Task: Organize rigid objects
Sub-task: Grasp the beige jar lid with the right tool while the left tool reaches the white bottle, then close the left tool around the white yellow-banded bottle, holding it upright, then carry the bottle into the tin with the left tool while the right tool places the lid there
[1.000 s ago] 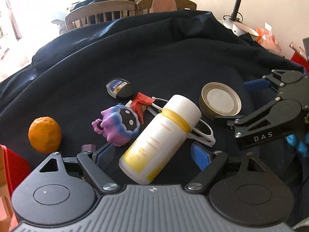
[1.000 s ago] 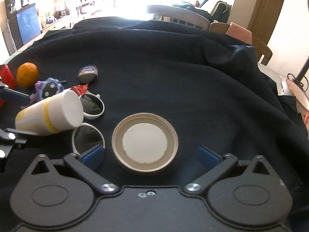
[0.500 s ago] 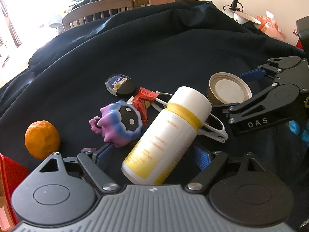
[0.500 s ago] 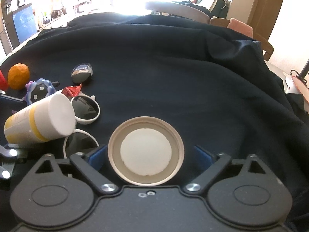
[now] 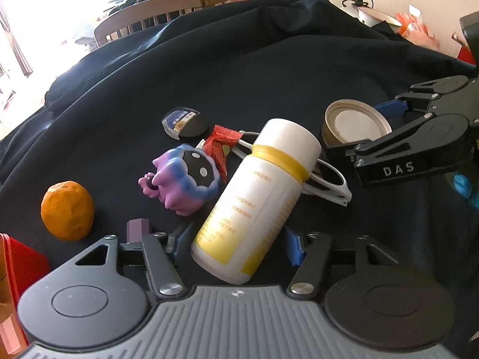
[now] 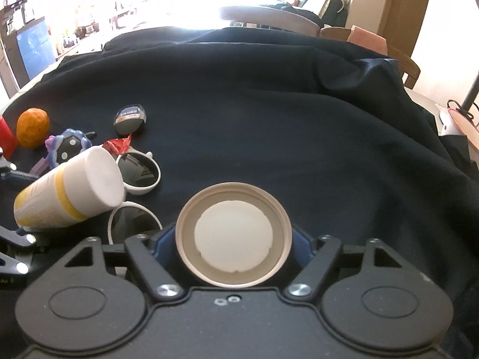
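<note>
at the far left of the left wrist view a red plastic box (image 5: pixel 18 257) is showing only a corner, and beside it one dimpled orange (image 5: pixel 67 211) is sitting on the dark, softly creased cloth (image 5: pixel 254 59) covering the worktop. next come one small purple hexagonal block (image 5: pixel 137 229), one glossy purple-and-blue toy figure (image 5: pixel 182 179) with a black face, one rounded black case (image 5: pixel 184 124) with a printed label, and one crinkled red wrapper (image 5: pixel 220 143). the left tool (image 5: pixel 236 246) is closing its blue pads around the base of one smooth white cylindrical bottle (image 5: pixel 254 203) with a yellow band, which is lying tilted on one pair of white-framed sunglasses (image 5: pixel 332 184); whether the pads are already pressing it i cannot tell. compared with a second ago, both tools are standing narrower. to the right, the right tool (image 6: pixel 233 245) is closing on one round beige lid (image 6: pixel 233 233) with a white liner, lying open side up, its blue pads hugging the rim on both sides, where a second ago they were standing well clear of it. a lamp base (image 5: pixel 377 15) is sitting at the far right edge.
</note>
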`<state>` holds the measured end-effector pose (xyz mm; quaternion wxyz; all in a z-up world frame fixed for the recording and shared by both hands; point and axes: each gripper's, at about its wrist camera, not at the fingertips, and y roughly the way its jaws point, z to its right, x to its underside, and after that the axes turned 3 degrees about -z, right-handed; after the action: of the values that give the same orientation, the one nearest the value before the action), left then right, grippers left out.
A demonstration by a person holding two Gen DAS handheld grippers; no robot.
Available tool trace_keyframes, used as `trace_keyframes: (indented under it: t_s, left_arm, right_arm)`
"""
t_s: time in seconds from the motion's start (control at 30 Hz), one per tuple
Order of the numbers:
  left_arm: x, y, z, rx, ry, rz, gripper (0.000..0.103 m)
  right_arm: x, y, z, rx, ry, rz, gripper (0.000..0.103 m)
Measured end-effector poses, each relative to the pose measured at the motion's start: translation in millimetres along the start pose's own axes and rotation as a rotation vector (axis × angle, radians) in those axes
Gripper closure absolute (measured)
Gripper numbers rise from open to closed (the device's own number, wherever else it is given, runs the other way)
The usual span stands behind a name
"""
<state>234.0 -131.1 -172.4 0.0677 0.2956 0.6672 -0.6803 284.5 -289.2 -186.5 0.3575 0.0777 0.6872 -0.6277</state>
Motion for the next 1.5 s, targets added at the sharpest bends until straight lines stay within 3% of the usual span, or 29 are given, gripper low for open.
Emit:
trace_keyframes:
  t_s: [0.5,0.83,1.5]
  left_arm:
    - [11.9,-44.9,3.6,0.005,-0.028,0.068,0.059]
    - [11.6,-75.3,3.1,-0.01,-0.053,0.137,0.059]
    - [44.4,-149.1,-41.9,0.005,-0.241,0.239,0.059]
  right_arm:
    - [13.2,-51.5,-12.3,-0.068,0.042,0.049,0.027]
    - [20.2,-87.1,-30.3,-0.096,0.032,0.074,0.027]
    - [17.2,-151.2,-98.3,-0.168,-0.055,0.123,0.027]
